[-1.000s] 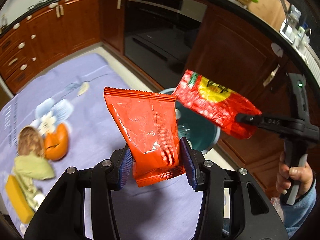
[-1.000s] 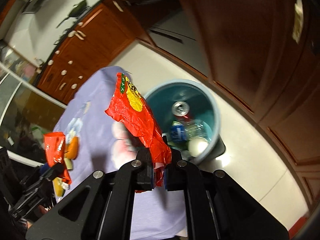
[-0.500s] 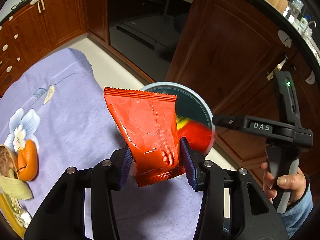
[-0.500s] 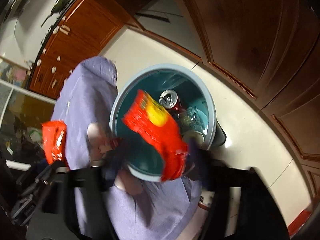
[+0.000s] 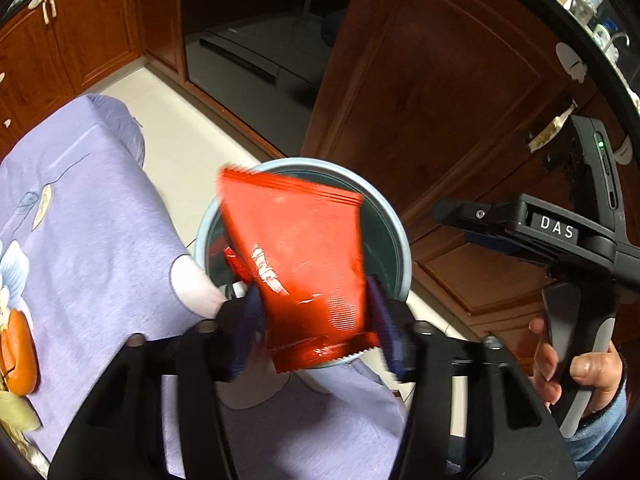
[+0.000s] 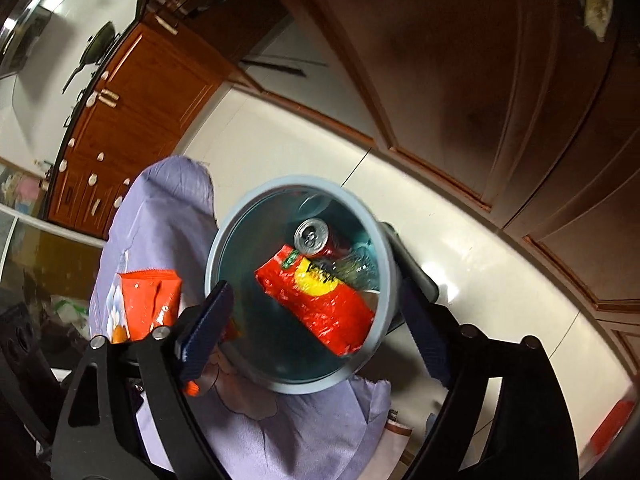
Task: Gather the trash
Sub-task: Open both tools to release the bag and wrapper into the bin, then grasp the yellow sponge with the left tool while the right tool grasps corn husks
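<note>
Your left gripper (image 5: 314, 320) is opening, one orange packet (image 5: 296, 264) loose between its pads over the bin (image 5: 402, 248). Your right gripper (image 6: 316, 328), empty, spreads wider above one red wrapper (image 6: 320, 296) and one can (image 6: 311, 237) inside.

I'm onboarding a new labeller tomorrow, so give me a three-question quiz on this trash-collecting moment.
1. True or false: the red and yellow wrapper already lies inside the bin.
2. Which lies beside that wrapper in the bin? A) a drink can B) a banana C) a sponge
3. Fill in: the orange packet sits between the fingers of the ____ gripper.

Key
1. True. The right gripper has nothing between its opening jaws.
2. A, the drink can.
3. Left. The left gripper is above the bin, its jaws opening around the packet.
</note>
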### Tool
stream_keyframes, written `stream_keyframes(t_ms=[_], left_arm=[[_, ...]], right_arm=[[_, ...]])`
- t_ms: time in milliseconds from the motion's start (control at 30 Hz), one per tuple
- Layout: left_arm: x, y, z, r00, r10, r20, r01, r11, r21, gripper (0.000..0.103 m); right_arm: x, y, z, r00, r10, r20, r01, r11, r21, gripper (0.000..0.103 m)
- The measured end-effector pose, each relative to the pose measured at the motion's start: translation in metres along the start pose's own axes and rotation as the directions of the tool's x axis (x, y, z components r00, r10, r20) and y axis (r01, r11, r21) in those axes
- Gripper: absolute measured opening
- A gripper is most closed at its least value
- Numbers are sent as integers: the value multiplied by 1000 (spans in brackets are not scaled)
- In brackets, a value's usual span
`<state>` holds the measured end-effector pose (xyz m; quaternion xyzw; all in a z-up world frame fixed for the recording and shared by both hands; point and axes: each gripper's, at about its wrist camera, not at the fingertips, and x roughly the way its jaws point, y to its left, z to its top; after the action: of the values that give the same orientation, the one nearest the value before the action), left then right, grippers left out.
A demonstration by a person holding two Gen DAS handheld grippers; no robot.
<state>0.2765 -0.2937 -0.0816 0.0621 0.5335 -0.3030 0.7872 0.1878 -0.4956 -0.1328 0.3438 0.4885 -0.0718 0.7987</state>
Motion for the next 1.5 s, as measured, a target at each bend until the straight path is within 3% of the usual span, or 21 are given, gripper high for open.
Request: stream_keyframes(t_ms=[67,133,200,767,1300,1500], left_arm=[[-2,-1,0,1000,10,10,-10,1000,3,73],[-3,0,0,1000,20,12,-20,1000,-2,92],[-7,2,-1,999,37,25,-37,999,-13,97],[-33,32,-27,999,46,23,-43,993,-112,99],[-103,93,-85,989,114,94,-91,970,-225,99],[-130,125,-113,980,159,118,-118,948,-294,99]], right_arm=[[0,0,0,1000,-4,-1,4,1000,3,84],[1,1,1,1000,-6,-10,6,1000,6,84],[2,5,0,1000,-9,-14,9,1000,3,84],[10,40,-22,997,-34,-74,30,998,-56,88],[10,122,-68,994,4,-105,-23,983,-181,88],[14,161,-89,992,6,-125,-37,968,-247,88]])
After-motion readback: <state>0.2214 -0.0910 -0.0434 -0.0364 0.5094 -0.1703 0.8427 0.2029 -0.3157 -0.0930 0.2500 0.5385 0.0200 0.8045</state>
